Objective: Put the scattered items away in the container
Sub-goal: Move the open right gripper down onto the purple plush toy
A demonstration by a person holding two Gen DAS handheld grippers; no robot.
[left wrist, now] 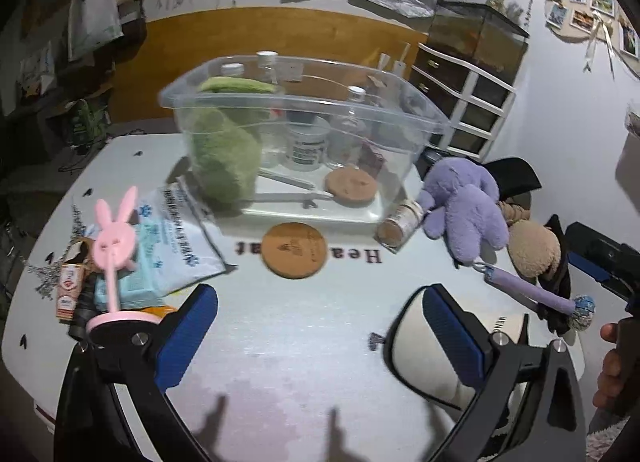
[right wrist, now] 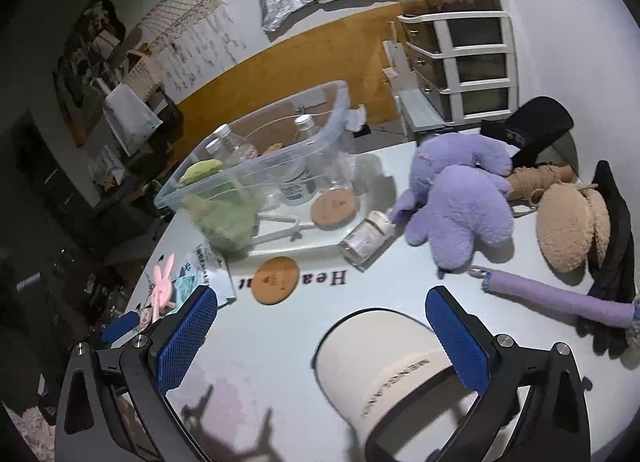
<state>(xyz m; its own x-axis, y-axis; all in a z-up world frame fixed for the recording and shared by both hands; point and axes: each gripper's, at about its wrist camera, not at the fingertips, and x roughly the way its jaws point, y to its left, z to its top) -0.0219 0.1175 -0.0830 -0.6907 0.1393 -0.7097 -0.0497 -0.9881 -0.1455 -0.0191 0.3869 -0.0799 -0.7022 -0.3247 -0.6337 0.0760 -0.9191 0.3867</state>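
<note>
Both grippers are hovering above the white table (left wrist: 304, 326), jaws standing wide apart, gripping nothing. The left gripper (left wrist: 320, 338) is pointing toward the clear plastic container (left wrist: 400, 117), which is sitting at the far side of the table. The right gripper (right wrist: 320, 338) is hanging over the near edge, its right-hand pad just above a cream cap (right wrist: 384, 366) lying on the table; whether it is touching cannot be told.

The container is already holding a green plush (left wrist: 224, 153), several small clear bottles (left wrist: 352, 125), a white jar (left wrist: 306, 147), a cork coaster (left wrist: 351, 186) and a white stick-like piece (left wrist: 288, 195).

Items lying outside it:
- A second cork coaster (left wrist: 294, 250) is sitting just in front of the container, covering part of the black lettering on the table.
- A small glitter jar (right wrist: 366, 240) is lying tipped against the container's front right corner.
- A purple plush (right wrist: 456, 201) is sprawling right of the container, with a tan plush (right wrist: 568, 229) beside it and a purple fabric-wrapped stick (right wrist: 560, 300) in front.
- A pink bunny stand (left wrist: 114, 238) is standing at the left, next to a plastic packet (left wrist: 180, 229) and a teal box (left wrist: 140, 278).
- A black item (right wrist: 532, 125) is lying at the far right; what it is cannot be told.
</note>
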